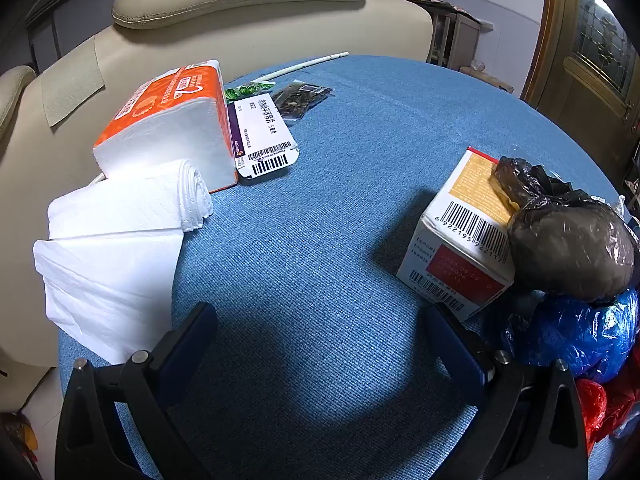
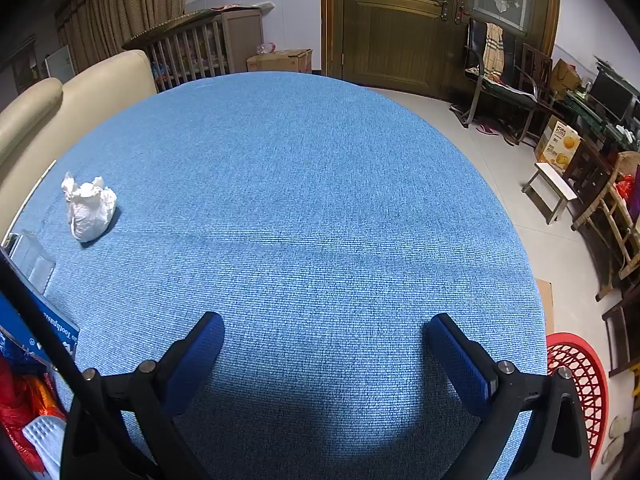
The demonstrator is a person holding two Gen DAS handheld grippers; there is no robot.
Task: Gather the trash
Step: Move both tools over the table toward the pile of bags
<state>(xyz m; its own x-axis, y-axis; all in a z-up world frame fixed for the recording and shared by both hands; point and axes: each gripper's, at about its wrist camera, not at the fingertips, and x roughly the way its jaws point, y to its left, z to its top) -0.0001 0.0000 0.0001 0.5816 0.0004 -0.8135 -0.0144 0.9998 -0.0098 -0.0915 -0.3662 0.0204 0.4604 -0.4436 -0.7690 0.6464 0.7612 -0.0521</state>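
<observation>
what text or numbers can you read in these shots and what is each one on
"692219592211": barcode digits on the white and red box; a last digit is cut off.
"Toothpas": blue box, rest hidden.
"PORK FLOSS": yellow carton on the floor.
Orange tissue pack: print too blurred.
Flattened white and purple box: Chinese print and barcode, too small to read.

worktop (image 1: 340,200) ribbed matt blue cloth; tissue pack (image 1: 168,128) soft white paper; black bag (image 1: 568,248) glossy crinkled plastic; crumpled wad (image 2: 90,208) creased paper
</observation>
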